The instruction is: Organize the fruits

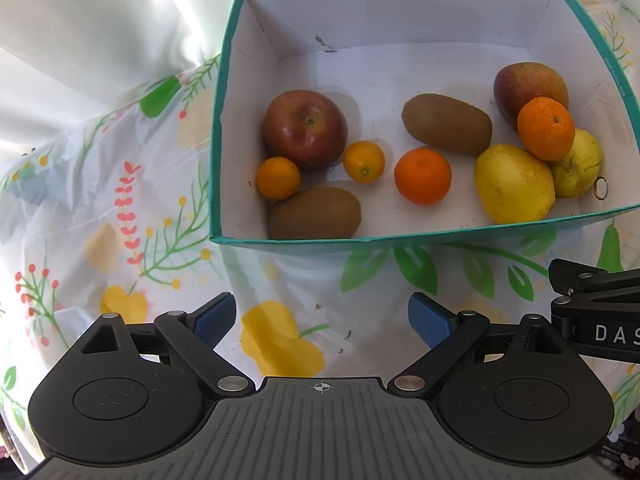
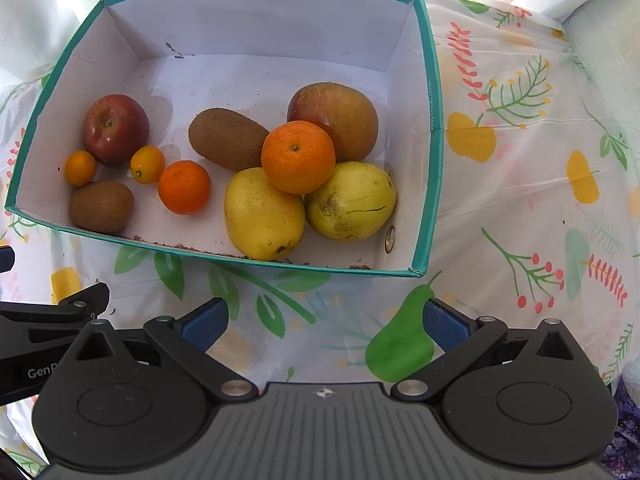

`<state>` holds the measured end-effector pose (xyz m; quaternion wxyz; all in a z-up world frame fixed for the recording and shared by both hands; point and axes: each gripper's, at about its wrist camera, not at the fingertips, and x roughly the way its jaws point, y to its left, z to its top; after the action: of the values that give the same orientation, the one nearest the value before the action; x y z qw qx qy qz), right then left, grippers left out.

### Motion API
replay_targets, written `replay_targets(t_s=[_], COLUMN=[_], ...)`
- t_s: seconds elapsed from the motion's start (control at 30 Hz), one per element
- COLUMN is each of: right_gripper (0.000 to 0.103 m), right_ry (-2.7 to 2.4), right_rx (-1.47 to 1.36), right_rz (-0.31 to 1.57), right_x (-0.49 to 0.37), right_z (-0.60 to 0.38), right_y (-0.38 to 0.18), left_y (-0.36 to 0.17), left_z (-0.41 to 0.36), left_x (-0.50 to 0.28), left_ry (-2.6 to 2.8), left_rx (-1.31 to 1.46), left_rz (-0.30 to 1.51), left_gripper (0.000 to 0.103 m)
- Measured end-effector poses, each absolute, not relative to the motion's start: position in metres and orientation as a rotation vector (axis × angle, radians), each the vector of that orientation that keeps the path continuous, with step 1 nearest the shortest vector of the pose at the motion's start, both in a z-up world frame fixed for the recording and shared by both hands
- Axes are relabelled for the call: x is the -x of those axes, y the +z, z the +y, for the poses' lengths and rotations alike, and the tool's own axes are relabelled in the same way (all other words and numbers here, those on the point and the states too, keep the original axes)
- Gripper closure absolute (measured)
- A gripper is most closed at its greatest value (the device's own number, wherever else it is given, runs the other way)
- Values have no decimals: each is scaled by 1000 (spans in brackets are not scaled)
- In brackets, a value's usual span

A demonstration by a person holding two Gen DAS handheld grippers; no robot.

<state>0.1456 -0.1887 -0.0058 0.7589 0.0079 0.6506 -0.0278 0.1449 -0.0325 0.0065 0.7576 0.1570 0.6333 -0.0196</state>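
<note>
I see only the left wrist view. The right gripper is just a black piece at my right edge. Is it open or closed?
Observer: The right gripper is open. Its blue pads stand wide apart above the tablecloth and hold nothing.
Operator: The pear behind the upper orange is half hidden for me. How is its skin?
Observer: It has a thin dark line and brown speckles.
Operator: Is any fruit lying right of the box?
Observer: None visible, only printed tablecloth.

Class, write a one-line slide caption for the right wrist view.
Open right gripper hovers before a teal box of apples, kiwis, pears and oranges.
</note>
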Motion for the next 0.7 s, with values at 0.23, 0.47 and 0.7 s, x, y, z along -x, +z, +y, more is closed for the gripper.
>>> replay_targets(t_s=[0.23, 0.47, 0.7], right_gripper=[0, 0, 0], right_ry=[-60, -59, -64], right_rx=[-17, -15, -9], right_rz=[1417, 1414, 1416], right_x=[-146, -145, -145], right_z=[-188, -188, -189], right_y=[-7, -7, -9], left_y=[6, 5, 4], left_z=[-32, -33, -34], left_x=[-145, -144, -144], left_ry=[-34, -38, -37], left_rx=[-340, -343, -337], left_rz=[1383, 1386, 1387], left_gripper=[7, 7, 7])
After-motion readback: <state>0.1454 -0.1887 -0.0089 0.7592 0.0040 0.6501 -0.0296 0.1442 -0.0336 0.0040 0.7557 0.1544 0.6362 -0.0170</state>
